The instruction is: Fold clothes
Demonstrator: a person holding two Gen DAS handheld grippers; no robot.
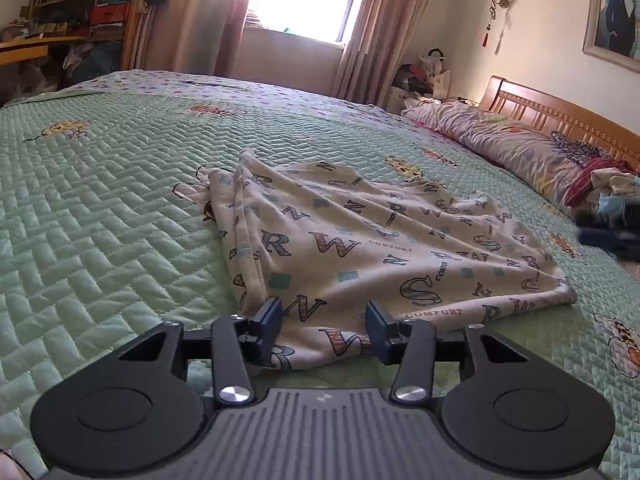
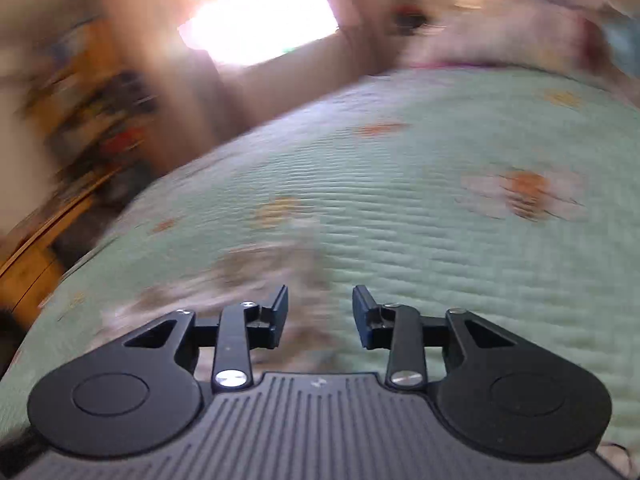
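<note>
My left hand-held gripper (image 1: pixel 322 326) hovers low at the near corner of the letter-printed garment (image 1: pixel 360 240), its jaws spread apart with the cloth's edge lying between them, nothing pinched. The garment lies partly folded on the green quilted bed (image 1: pixel 100 208), a bunched edge along its left side, a pillow (image 1: pixel 504 144) well beyond it by the headboard. My right hand-held gripper (image 2: pixel 320 316) is likewise spread (that view is badly smeared), over bare quilt, with a pale patterned blur at its left finger (image 2: pixel 276 318).
</note>
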